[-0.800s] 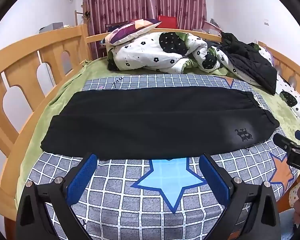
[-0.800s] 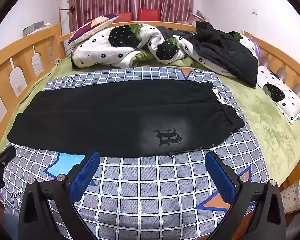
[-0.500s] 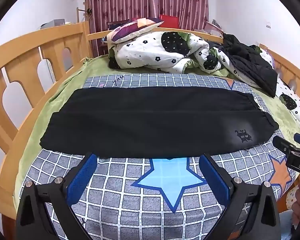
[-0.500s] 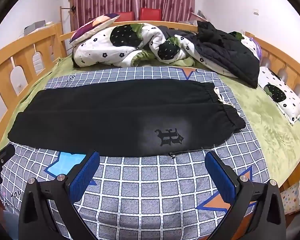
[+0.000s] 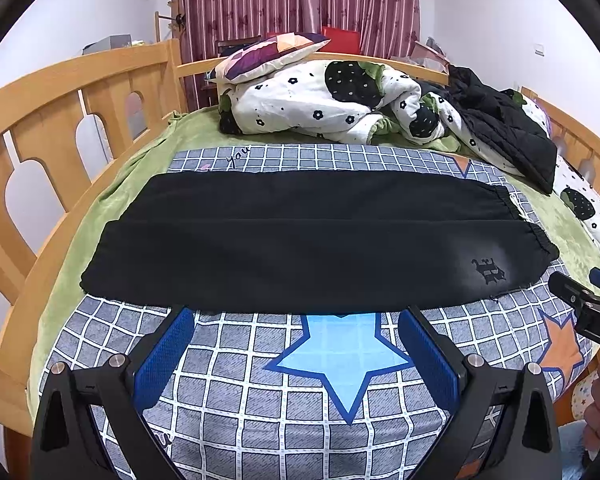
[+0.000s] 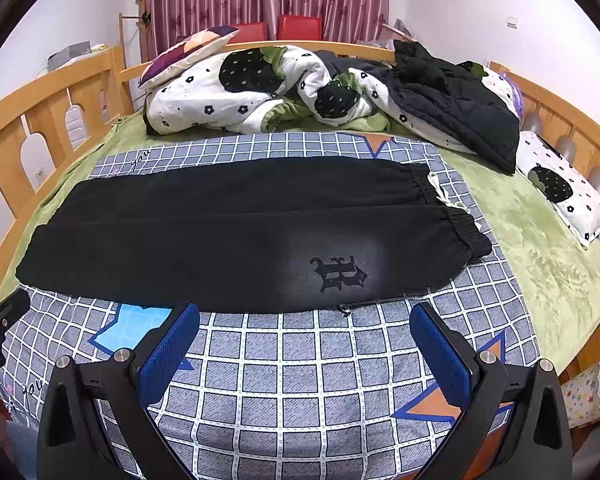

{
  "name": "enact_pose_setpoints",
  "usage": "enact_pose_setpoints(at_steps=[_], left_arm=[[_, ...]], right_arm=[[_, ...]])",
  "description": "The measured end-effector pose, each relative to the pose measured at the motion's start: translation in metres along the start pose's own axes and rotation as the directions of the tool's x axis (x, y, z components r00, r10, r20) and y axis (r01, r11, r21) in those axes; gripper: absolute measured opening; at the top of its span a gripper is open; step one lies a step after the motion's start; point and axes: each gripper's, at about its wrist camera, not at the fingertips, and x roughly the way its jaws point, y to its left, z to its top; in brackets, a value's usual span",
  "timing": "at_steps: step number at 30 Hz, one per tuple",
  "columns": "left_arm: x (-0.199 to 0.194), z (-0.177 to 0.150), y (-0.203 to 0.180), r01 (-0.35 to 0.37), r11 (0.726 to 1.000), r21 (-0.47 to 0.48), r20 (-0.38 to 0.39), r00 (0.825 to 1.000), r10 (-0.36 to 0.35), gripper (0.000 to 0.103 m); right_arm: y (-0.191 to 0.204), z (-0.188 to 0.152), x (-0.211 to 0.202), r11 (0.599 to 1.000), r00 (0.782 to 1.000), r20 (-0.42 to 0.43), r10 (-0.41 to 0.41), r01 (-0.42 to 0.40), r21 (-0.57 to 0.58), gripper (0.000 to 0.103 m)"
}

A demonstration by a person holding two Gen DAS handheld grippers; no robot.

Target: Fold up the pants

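Pants [image 5: 300, 240]: black, soft, limp, light; likely drape and slide on checked blanket [image 5: 340, 380] atop bed [image 5: 100, 216]. Lying flat, legs side by side, long axis 9-to-3 across both views: cuffs at 9, elastic waistband [image 6: 464, 232] at 3. Suggested grip: cuff corners and waistband edge. Left tongs [image 5: 296, 316]: spread, empty, just short of near hem. Right tongs [image 6: 304, 312]: spread, empty.

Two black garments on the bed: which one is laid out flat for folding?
The black pants, spread flat across the checked sheet with a printed emblem near the waistband. The black jacket lies crumpled at the far right, on the quilt.
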Motion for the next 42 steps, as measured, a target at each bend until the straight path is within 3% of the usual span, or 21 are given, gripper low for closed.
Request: enact_pose_setpoints(at_steps=[42], left_arm=[[0.0005, 0.0015, 0.0026, 0.004, 1.000, -0.002, -0.002, 1.000, -0.004, 0.103]], right_arm=[[0.0000, 0.0011, -0.0007, 1.000, 1.000, -0.002, 0.002, -0.002, 0.000, 0.103]])
